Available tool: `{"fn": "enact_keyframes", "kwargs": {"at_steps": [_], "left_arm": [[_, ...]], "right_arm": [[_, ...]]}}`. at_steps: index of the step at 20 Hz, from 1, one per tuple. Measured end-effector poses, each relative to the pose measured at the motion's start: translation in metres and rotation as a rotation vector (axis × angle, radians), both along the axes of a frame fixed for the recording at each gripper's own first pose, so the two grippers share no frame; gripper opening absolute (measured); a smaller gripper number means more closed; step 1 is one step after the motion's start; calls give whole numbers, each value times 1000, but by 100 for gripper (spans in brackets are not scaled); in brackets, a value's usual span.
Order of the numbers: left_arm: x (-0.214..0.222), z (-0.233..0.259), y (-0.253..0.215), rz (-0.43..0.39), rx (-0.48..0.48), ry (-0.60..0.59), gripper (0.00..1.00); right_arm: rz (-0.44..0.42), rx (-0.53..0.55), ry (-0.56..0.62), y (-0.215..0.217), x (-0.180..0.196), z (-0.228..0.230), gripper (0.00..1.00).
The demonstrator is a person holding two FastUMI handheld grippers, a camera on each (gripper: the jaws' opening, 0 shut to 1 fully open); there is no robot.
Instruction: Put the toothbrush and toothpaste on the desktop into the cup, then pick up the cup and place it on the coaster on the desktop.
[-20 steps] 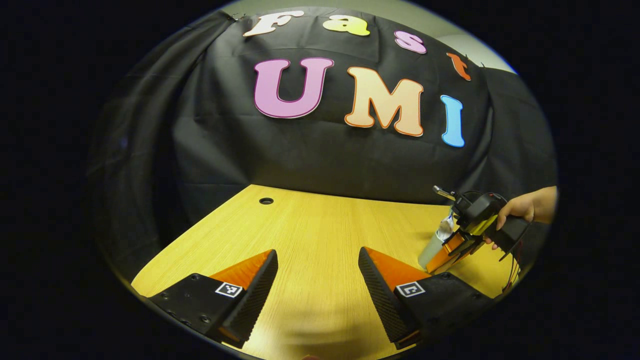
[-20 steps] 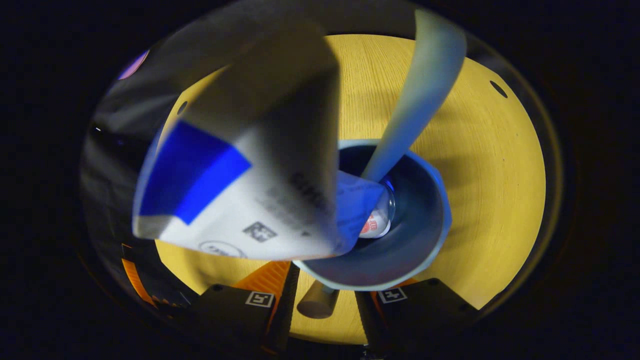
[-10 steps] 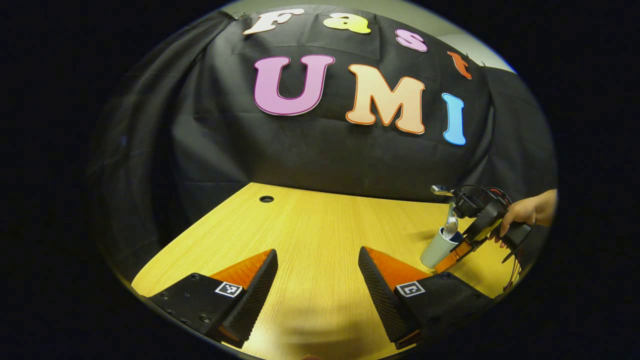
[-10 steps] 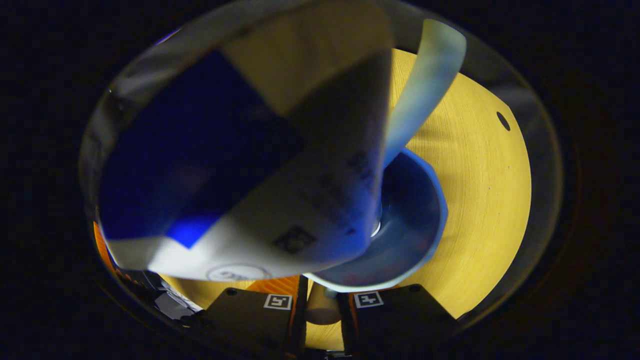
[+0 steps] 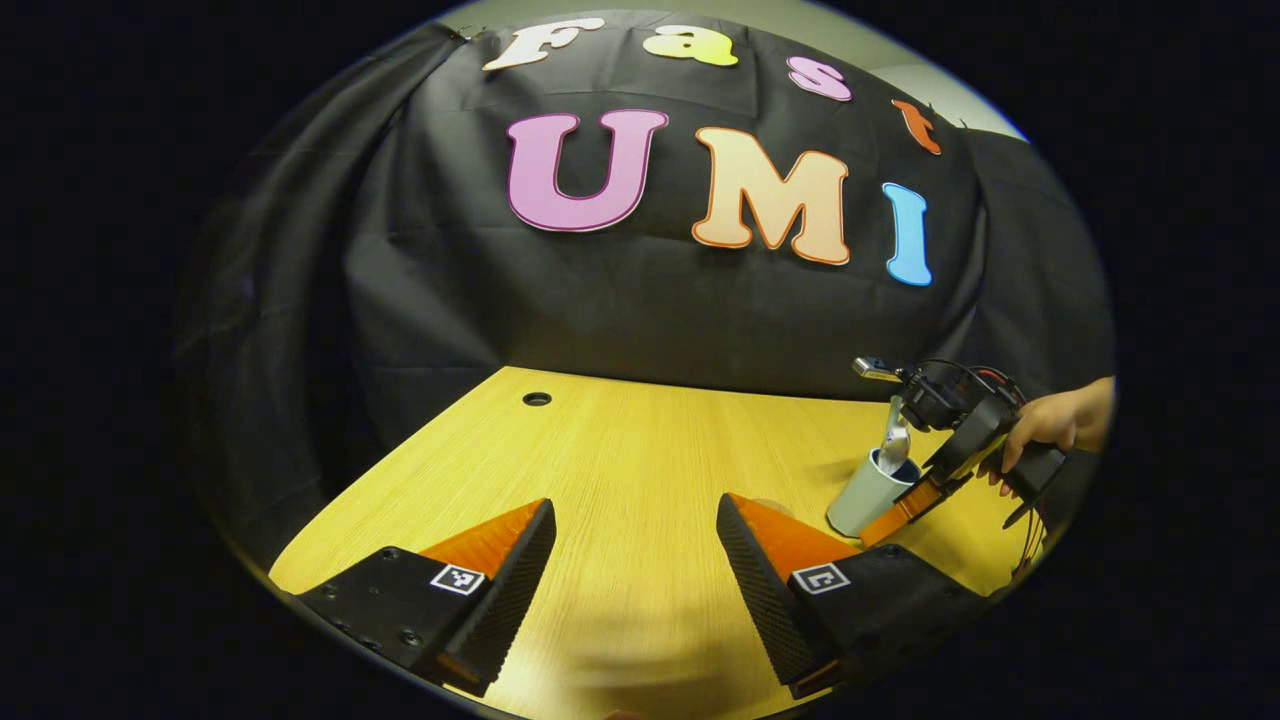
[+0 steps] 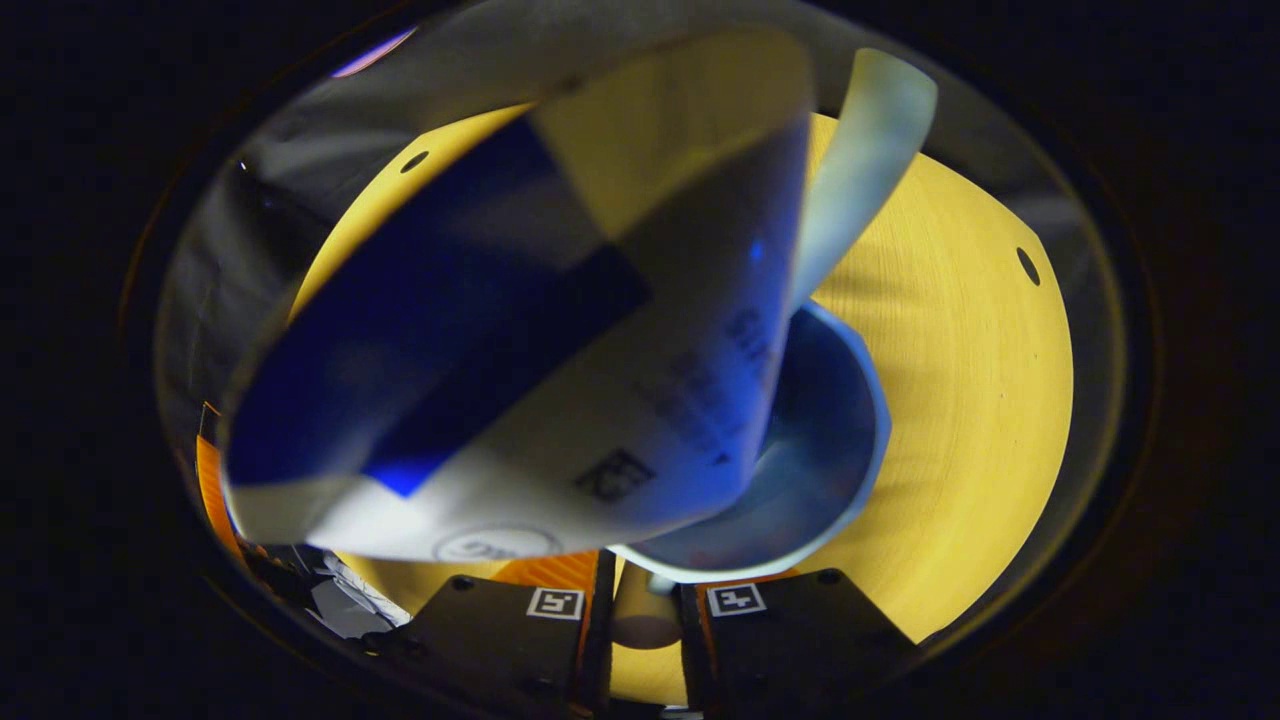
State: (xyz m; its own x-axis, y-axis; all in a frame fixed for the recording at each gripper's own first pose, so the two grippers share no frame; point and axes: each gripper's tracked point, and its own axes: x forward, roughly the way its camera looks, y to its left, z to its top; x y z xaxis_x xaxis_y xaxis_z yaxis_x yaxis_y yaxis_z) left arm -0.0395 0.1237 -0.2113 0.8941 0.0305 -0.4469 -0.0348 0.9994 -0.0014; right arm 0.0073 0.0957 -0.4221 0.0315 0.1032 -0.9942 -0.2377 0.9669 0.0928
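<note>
The pale blue-grey cup (image 5: 866, 497) stands tilted at the right of the wooden desk (image 5: 620, 450), with the toothpaste and toothbrush poking out of its top (image 5: 893, 440). From above, the white and blue toothpaste tube (image 6: 520, 350) and the pale toothbrush handle (image 6: 850, 170) lean out of the cup (image 6: 840, 470). My right gripper (image 6: 640, 592) is shut on the cup's beige handle (image 6: 640, 625). It sits low against the cup's right side (image 5: 902, 506), held by a hand (image 5: 1050, 422). My left gripper (image 5: 635, 580) hangs open over the desk's near part, holding nothing.
Black cloth walls close off the back and the left of the desk. A cable hole (image 5: 536, 399) lies near the desk's far left corner. Two holes (image 6: 1027, 265) (image 6: 414, 160) mark the desk around the cup. Bare wood stretches between my left gripper and the cup.
My right gripper's fingers have closed onto the cup's handle. The cup has tilted and shifted slightly left in the left gripper view. My left gripper has stayed put.
</note>
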Motion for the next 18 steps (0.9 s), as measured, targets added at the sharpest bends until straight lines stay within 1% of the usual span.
{"fn": "enact_keyframes", "kwargs": {"at_steps": [1, 2, 5, 6, 7, 8, 17, 18], "left_arm": [[-1, -1, 2, 3, -2, 0, 95], [-1, -2, 3, 6, -2, 2, 95], [-1, -4, 7, 9, -3, 8, 95], [-2, -4, 9, 11, -3, 8, 95], [-2, -5, 11, 13, -3, 8, 95], [-1, -5, 13, 15, -3, 8, 95], [-9, -8, 45, 68, 10, 17, 95], [-10, -8, 49, 74, 8, 17, 95]], "right_arm": [[10, 5, -5, 6, 4, 3, 27], [18, 12, -15, 12, 9, 7, 30], [45, 33, -22, 33, 15, 14, 30], [56, 38, -23, 40, 16, 14, 27], [68, 43, -23, 47, 17, 15, 26], [80, 44, -20, 53, 17, 15, 30], [180, 33, 8, 104, 16, 7, 30], [188, 28, 13, 106, 14, 6, 26]]}}
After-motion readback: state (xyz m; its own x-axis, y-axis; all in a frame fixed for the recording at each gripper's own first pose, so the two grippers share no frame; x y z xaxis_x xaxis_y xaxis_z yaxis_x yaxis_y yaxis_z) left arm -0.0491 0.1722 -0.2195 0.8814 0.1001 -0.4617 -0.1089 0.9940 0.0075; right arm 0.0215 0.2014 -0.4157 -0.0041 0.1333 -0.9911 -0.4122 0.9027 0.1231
